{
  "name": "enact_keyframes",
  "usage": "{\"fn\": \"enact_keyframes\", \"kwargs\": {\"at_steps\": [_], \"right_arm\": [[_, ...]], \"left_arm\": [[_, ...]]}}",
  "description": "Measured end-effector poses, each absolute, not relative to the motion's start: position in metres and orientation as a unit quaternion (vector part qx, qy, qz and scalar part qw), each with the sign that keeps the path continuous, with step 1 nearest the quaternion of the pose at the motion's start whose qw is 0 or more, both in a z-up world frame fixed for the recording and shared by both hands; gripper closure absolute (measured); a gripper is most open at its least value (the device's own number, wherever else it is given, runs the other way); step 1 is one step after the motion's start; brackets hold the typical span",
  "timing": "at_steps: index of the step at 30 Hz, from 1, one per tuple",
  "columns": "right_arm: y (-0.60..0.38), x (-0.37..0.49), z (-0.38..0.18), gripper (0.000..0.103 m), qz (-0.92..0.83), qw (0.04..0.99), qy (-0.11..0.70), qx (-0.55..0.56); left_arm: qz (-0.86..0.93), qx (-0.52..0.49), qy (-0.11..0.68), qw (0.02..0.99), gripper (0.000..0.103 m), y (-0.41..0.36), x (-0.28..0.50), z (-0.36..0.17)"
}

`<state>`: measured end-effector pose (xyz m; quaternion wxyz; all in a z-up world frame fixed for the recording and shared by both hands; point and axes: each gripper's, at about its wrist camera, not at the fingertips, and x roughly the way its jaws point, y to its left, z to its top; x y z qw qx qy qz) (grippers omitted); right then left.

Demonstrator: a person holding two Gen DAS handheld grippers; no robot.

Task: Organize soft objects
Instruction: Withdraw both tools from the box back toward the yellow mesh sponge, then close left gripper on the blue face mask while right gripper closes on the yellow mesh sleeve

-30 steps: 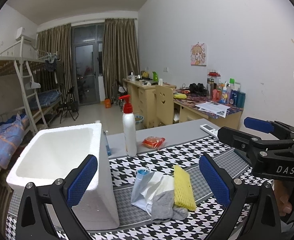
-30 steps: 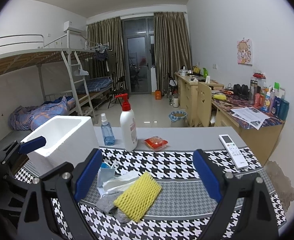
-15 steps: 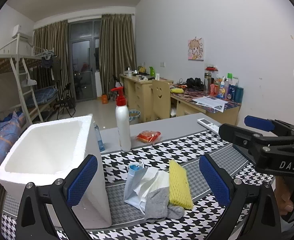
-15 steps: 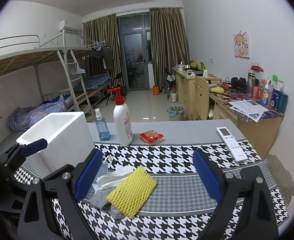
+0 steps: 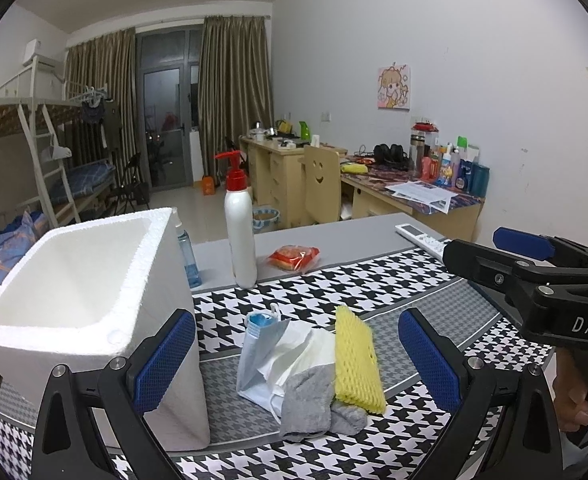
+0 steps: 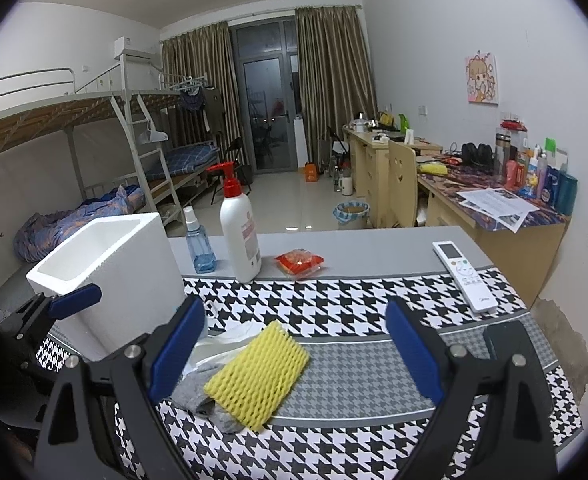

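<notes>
Both tongs, left [image 5: 296,354] and right [image 6: 296,350], gape wide and empty over heaped yellow foam net sleeve [image 6: 256,376], grey sock [image 5: 314,400] and blue face mask [image 5: 260,344], beside open white foam box [image 5: 74,280], likely their bin.

Both fisheye views look forward along their own tongs, low over the worktop [image 5: 334,236] and down the room toward the curtained door. The left wrist view sits close beside the foam box [image 5: 78,280]; the right sits further right — both share the soft pile, pump bottle [image 6: 238,236] and remote [image 6: 464,274].
</notes>
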<state>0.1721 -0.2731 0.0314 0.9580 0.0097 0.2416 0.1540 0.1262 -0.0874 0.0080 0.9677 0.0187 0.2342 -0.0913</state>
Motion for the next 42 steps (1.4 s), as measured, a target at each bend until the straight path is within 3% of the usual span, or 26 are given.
{"fn": "enact_keyframes", "kwargs": {"at_steps": [27, 42], "right_arm": [[-0.275, 0.184, 0.016, 0.009, 0.158, 0.952, 0.26, 0.016], [-0.284, 0.191, 0.008, 0.009, 0.16, 0.949, 0.271, 0.03]], "left_arm": [[-0.067, 0.026, 0.254, 0.964, 0.003, -0.095, 0.15, -0.013], [-0.062, 0.035, 0.276, 0.959, 0.013, -0.099, 0.162, -0.026]]}}
